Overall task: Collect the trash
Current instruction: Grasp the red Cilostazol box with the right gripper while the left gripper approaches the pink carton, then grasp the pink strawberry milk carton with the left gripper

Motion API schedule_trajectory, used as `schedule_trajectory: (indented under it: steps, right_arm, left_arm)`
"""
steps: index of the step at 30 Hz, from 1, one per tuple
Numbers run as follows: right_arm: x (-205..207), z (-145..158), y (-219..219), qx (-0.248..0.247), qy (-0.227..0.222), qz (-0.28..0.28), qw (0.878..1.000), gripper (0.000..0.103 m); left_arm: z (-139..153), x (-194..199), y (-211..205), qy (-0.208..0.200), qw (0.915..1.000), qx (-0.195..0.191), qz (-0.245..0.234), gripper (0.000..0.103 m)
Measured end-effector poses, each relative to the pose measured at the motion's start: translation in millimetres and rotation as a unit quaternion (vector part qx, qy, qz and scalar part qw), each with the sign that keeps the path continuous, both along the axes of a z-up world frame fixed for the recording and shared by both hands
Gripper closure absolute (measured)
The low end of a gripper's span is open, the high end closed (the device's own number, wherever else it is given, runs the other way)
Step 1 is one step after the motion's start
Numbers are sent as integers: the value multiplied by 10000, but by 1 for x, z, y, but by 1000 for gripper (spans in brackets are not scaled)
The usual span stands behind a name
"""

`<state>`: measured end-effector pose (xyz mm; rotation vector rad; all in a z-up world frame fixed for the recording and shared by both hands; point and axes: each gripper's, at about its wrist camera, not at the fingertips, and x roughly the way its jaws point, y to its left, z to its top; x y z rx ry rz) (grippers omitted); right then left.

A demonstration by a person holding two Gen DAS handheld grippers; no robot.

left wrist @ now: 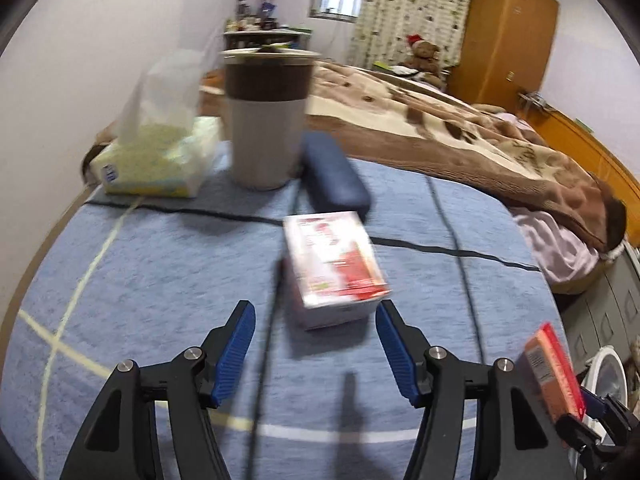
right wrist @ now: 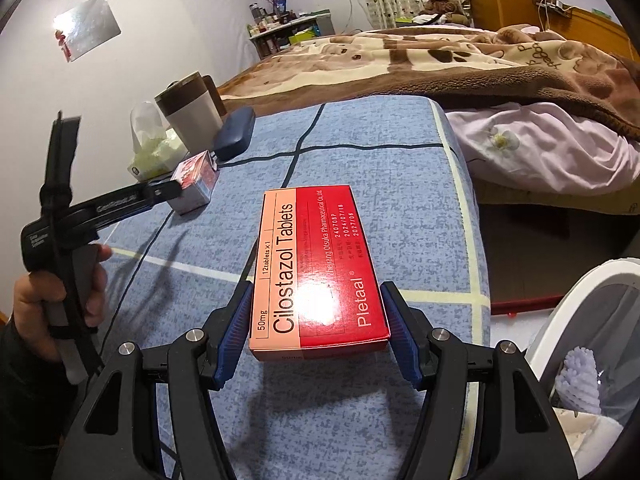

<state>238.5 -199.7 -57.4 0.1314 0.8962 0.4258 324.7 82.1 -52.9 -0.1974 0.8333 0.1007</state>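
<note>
At the bottom of the right wrist view, the right tool point(right wrist: 316, 336) grips a red and salmon Cilostazol Tablets box point(right wrist: 320, 268) by its long sides, lifted above the blue checked bench point(right wrist: 360, 152); its print reads "50mg", "12tablets x1", "Pletaal" and "Otsuka Pharmaceutical Co., Ltd". A white trash bin point(right wrist: 560, 300) waits at the lower right edge, so this piece looks ready to drop. In the left wrist view, the left tool point(left wrist: 316, 356) stands open and empty, just short of a small red and white carton point(left wrist: 336, 268) lying at mid-frame, its writing too blurred to read. That carton seems next; further back stand a tissue pack point(left wrist: 156, 164), tumbler point(left wrist: 266, 120) and blue case point(left wrist: 336, 176)
</note>
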Motion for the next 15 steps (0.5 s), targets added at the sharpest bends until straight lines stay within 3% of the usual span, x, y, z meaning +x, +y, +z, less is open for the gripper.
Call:
schedule_trajectory:
  steps: [11,15]
  right_arm:
    - [1,-2,-5,2,30,-58,10000,39]
    - [0,-1,-5,9,10,-52,10000,39]
  left_arm:
    - [-20,33,-5,168,9992,60,368,39]
    - [-20,28,-1,196,9991,211,325,47]
